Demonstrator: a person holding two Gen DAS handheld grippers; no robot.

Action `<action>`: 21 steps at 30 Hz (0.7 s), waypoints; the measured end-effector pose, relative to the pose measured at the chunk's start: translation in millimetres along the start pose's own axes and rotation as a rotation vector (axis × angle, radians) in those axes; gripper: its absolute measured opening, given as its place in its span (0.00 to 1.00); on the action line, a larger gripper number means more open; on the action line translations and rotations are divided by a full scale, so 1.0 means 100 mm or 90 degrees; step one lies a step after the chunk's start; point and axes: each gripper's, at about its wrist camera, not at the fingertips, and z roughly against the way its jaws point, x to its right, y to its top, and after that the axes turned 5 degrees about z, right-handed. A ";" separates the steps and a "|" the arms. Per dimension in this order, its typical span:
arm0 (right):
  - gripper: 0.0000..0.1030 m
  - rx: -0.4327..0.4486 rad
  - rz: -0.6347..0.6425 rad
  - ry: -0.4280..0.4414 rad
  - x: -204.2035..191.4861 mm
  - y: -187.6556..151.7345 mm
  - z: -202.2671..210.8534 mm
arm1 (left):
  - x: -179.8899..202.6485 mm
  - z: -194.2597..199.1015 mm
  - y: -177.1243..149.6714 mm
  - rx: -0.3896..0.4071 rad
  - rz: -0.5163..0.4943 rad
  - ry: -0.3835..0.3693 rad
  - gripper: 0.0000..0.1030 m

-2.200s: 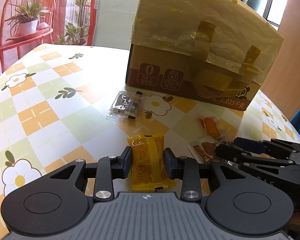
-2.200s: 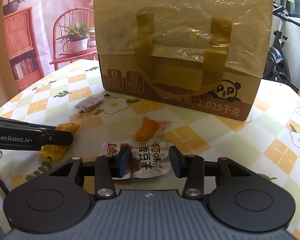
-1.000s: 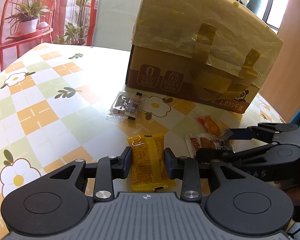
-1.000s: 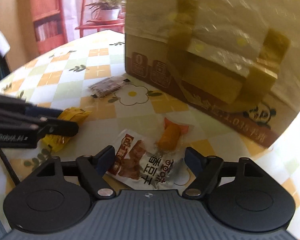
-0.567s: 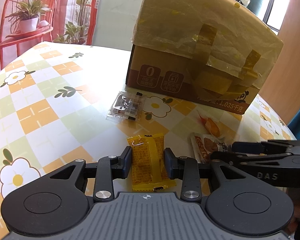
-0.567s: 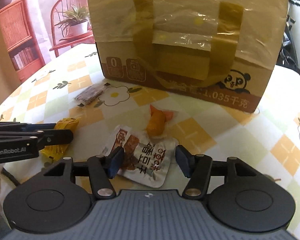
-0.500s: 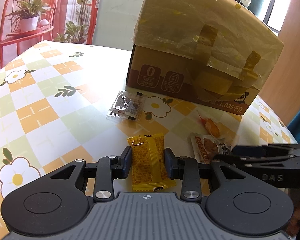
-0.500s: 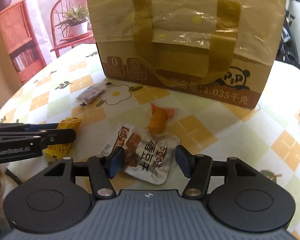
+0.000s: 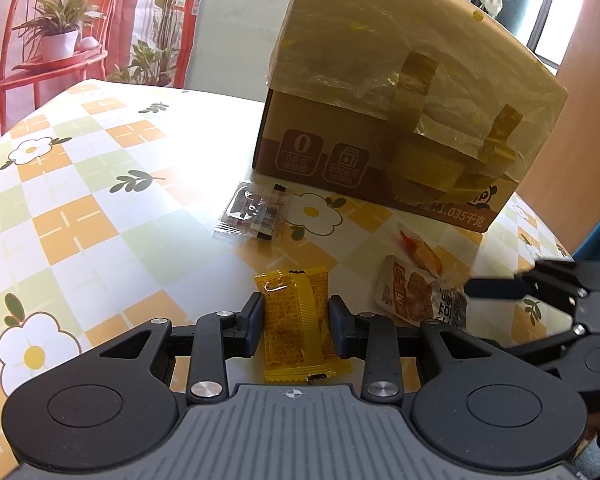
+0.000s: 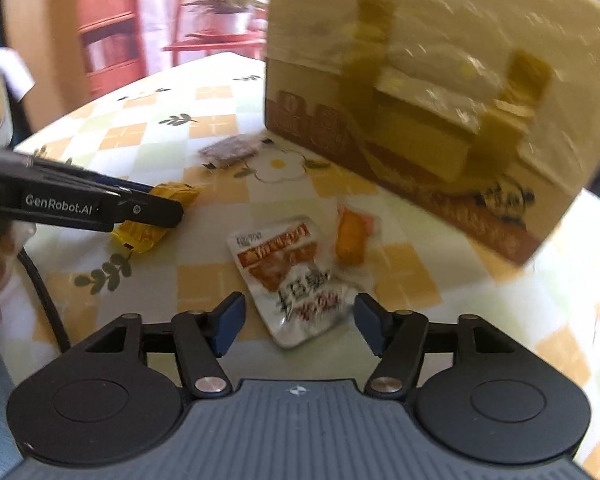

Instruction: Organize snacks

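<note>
Left tongs (image 9: pixel 296 322) clamp one yellow packet (image 9: pixel 300 328) — right tongs (image 10: pixel 298 322) opening, one white pouch (image 10: pixel 296 280) between, untouched. Four snacks, one box (image 9: pixel 400 92) upper right.

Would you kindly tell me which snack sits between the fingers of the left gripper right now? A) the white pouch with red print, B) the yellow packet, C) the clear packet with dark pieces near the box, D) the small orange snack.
B: in the left wrist view the left gripper has both pads pressed against the sides of the yellow packet, while the other snacks lie apart from it on the table.
</note>
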 end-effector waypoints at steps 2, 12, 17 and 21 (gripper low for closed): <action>0.70 0.009 0.024 0.002 0.02 0.02 -0.05 | 0.00 0.00 0.00 0.000 0.000 0.000 0.35; 0.76 0.011 -0.056 0.027 0.20 0.08 -0.21 | 0.02 -0.01 0.00 0.002 -0.004 0.003 0.35; 0.76 0.012 -0.115 -0.017 0.15 -0.01 -0.11 | 0.01 0.00 0.00 0.001 0.000 0.001 0.35; 0.76 -0.001 -0.112 -0.010 0.12 -0.01 -0.08 | 0.01 0.00 0.00 0.000 0.000 0.002 0.35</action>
